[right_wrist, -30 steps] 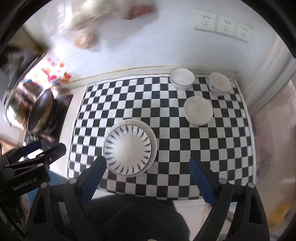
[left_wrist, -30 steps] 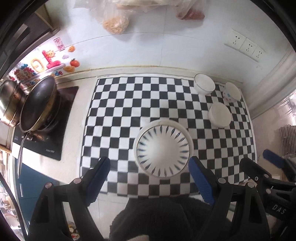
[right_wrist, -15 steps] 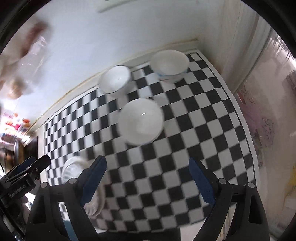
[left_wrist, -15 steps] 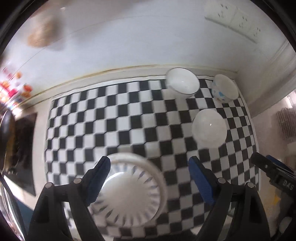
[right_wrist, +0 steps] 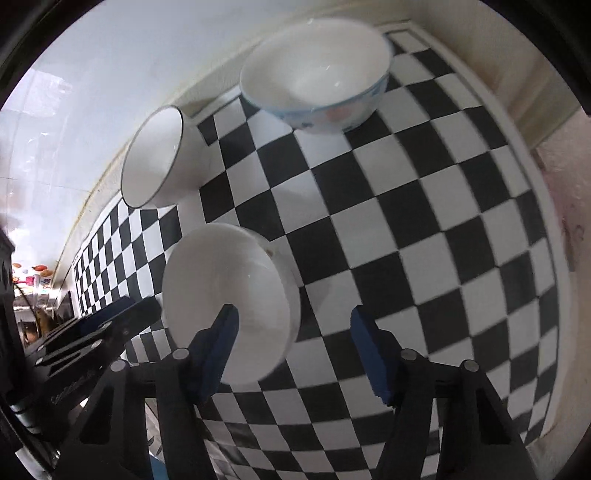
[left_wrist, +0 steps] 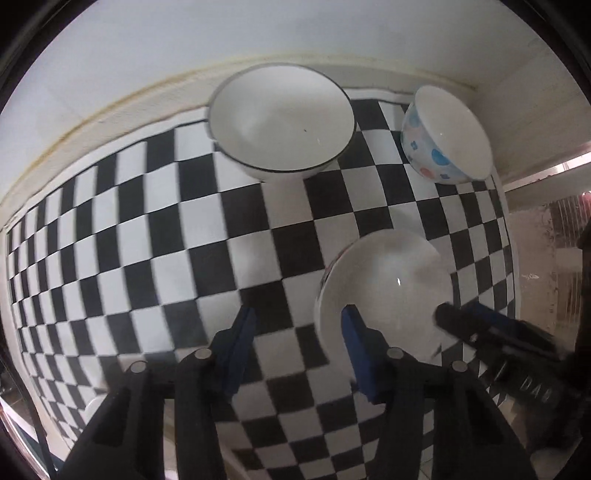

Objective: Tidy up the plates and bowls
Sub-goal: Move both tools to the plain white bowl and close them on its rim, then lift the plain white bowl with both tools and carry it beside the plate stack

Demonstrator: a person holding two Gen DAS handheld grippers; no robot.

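Observation:
A plain white bowl (left_wrist: 384, 284) (right_wrist: 229, 280) sits on the checkered mat (left_wrist: 147, 221) (right_wrist: 424, 221). My left gripper (left_wrist: 295, 328) straddles the bowl's left rim, one finger inside and one outside. Its jaws are closing, and a gap shows between pads and rim. My right gripper (right_wrist: 291, 325) (left_wrist: 476, 328) straddles the opposite rim the same way, jaws closing, pads not pressing. Behind stand a dark-rimmed white bowl (left_wrist: 280, 118) (right_wrist: 159, 158) and a bowl with blue and red dots (left_wrist: 443, 136) (right_wrist: 317, 74).
A white wall (left_wrist: 258, 33) runs just behind the two far bowls. The mat ends close to the right of the dotted bowl, at a corner of the wall (left_wrist: 517, 85). Bare checkered mat stretches to the left.
Both grippers have come down and to the right onto the plain white bowl, and their jaws have narrowed. The blue-patterned plate and the stove have slid out of view.

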